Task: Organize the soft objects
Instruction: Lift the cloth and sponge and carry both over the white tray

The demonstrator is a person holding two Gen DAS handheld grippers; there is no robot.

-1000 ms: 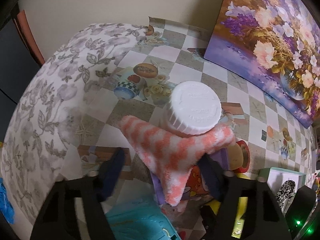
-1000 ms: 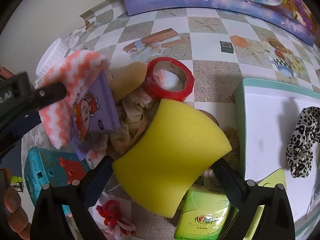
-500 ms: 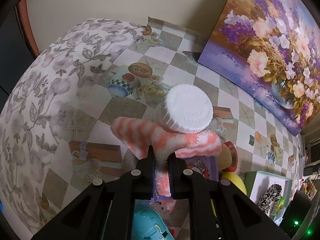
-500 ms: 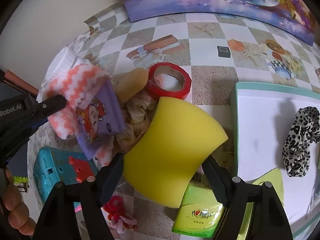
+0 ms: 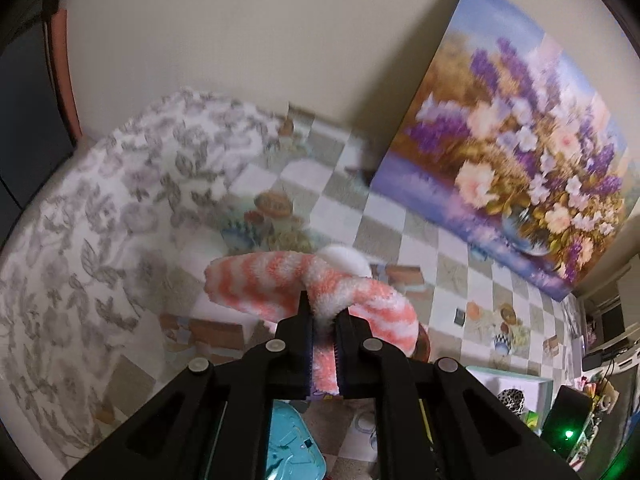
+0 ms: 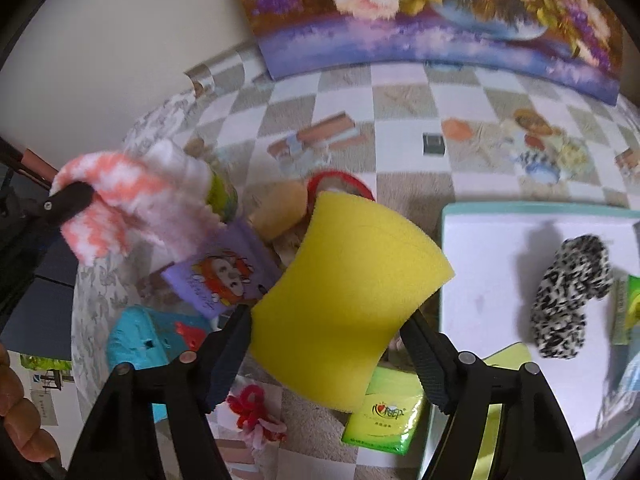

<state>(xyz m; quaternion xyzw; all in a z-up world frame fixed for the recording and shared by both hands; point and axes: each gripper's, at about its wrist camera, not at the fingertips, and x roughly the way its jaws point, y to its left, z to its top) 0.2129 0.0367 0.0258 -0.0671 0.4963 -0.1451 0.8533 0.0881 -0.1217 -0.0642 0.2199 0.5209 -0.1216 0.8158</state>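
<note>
An orange-and-white fuzzy cloth [image 5: 260, 284] hangs folded from my left gripper [image 5: 322, 308], which is shut on its middle and holds it above the table. In the right wrist view the same cloth [image 6: 132, 200] droops beside a white-capped bottle [image 6: 208, 184]. A yellow sponge [image 6: 352, 264] sits between the fingers of my right gripper [image 6: 325, 320]. Its jaws are closing on it, both pads press into its sides, and it is lifted over the pile. A leopard-print scrunchie [image 6: 568, 292] lies in the white box [image 6: 500, 248] with a teal rim on the right.
Under the sponge lie a red tape roll [image 6: 340, 180], a purple cartoon pack [image 6: 224, 276], a teal toy [image 6: 148, 340], a green tissue pack [image 6: 384, 416] and a red-pink scrunchie [image 6: 256, 408]. A flower painting [image 5: 512, 160] leans on the back wall. A person's fingers [image 6: 20, 420] show at the lower left.
My left jaws closed on the cloth and raised it off the bottle's cap. The right jaws narrowed on the sponge and lifted it away from the pile.
</note>
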